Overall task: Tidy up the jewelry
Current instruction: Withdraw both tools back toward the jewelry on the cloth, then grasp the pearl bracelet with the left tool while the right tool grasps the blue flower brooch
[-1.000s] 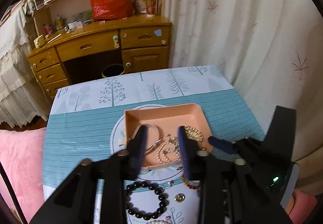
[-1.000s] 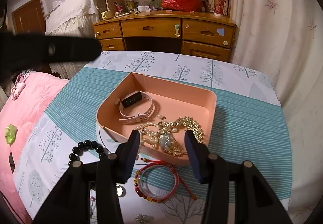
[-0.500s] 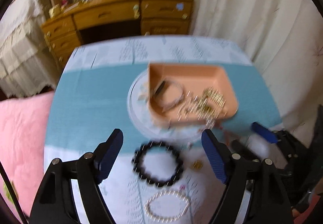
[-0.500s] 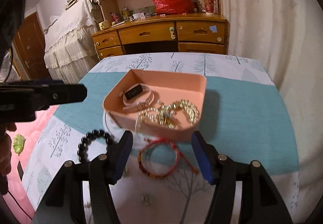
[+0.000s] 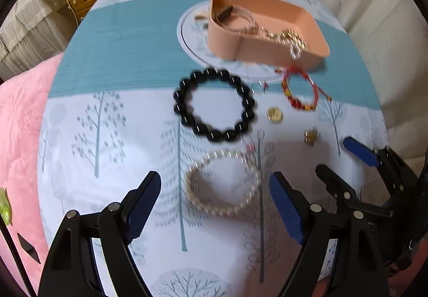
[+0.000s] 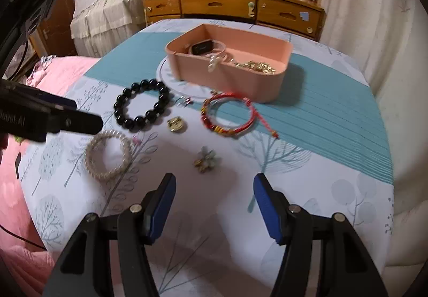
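A peach tray (image 5: pixel 267 48) (image 6: pixel 235 80) holds a white watch and gold jewelry. On the tablecloth lie a black bead bracelet (image 5: pixel 214 105) (image 6: pixel 141 104), a pearl bracelet (image 5: pixel 224 184) (image 6: pixel 108 156), a red cord bracelet (image 5: pixel 299 91) (image 6: pixel 227 115), a gold pendant (image 5: pixel 275 114) (image 6: pixel 175 124) and a small brooch (image 5: pixel 311 136) (image 6: pixel 206 160). My left gripper (image 5: pixel 214 190) is open, its fingers either side of the pearl bracelet. My right gripper (image 6: pixel 214 190) is open and empty, just short of the brooch.
The table (image 6: pixel 321 163) has a white and teal tree-print cloth. A pink bed (image 6: pixel 61 69) lies to the left. A wooden desk (image 6: pixel 232 8) with a red bag stands behind. A curtain (image 6: pixel 361 16) hangs at the right.
Both grippers have opened wide and pulled back from the tray toward the near edge. The left one has dropped low over the pearl bracelet.
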Motion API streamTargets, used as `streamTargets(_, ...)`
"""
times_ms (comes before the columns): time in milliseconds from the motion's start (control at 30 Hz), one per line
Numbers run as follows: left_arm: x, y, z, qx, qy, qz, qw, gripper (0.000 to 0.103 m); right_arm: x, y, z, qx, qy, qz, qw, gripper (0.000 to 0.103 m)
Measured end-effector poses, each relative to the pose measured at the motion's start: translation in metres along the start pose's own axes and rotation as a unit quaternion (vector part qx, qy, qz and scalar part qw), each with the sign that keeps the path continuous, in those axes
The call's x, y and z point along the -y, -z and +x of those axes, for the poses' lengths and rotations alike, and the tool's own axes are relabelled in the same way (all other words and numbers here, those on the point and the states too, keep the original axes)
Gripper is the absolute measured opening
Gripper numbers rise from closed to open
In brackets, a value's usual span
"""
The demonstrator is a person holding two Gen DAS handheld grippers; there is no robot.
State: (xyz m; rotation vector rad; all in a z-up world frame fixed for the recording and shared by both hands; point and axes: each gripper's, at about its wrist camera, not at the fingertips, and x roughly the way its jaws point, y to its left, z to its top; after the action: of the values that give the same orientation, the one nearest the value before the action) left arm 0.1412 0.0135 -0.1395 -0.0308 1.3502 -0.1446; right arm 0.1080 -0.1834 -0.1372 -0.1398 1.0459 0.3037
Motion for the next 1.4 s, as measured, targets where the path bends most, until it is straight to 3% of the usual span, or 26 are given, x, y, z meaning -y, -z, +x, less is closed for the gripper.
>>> streamTargets(133,0.007,0.015,0.006,-0.001,0.001,0.008,1.0,0.082,-0.009,0.002,0.005,-0.008,0.009,-0.02,1.0,0.06)
streamTargets(300,0.012,0.03,0.013,0.01,-0.025,0.014,0.9995,0.082,-0.014,0.001,0.009,-0.004,0.011,-0.046,0.999,0.06)
streamTargets(500,-0.007,0.036,0.012,0.025,-0.032,-0.046,0.9981,0.081,-0.012,-0.001,0.014,-0.006,0.011,-0.057,0.998,0.056)
streamTargets(567,-0.012,0.037,0.011,0.029,-0.036,-0.056,0.9974,0.072,-0.012,-0.002,0.017,-0.01,0.009,-0.054,0.998,0.051)
streamTargets(733,-0.014,0.036,0.015,0.032,-0.034,-0.058,0.9972,0.03,-0.01,-0.004,0.021,-0.013,0.001,-0.055,0.998,0.042)
streamTargets(800,-0.017,0.038,0.016,0.03,-0.034,-0.052,0.9976,0.026,-0.01,-0.005,0.022,-0.014,-0.001,-0.055,0.998,0.042)
streamTargets(833,-0.016,0.039,0.018,0.026,-0.037,-0.047,0.9979,0.018,-0.009,-0.007,0.023,-0.015,-0.003,-0.053,0.998,0.041)
streamTargets(900,-0.015,0.039,0.021,0.031,-0.047,-0.04,0.9976,0.014,-0.008,-0.009,0.025,-0.015,-0.005,-0.05,0.999,0.036)
streamTargets(1033,-0.014,0.039,0.021,0.034,-0.049,-0.043,0.9973,0.008,-0.004,-0.013,0.026,-0.013,-0.003,-0.044,0.999,0.017)
streamTargets(1400,-0.016,0.025,0.003,0.07,-0.042,-0.037,0.996,0.006,0.004,-0.022,0.027,-0.006,-0.02,-0.019,1.0,0.014)
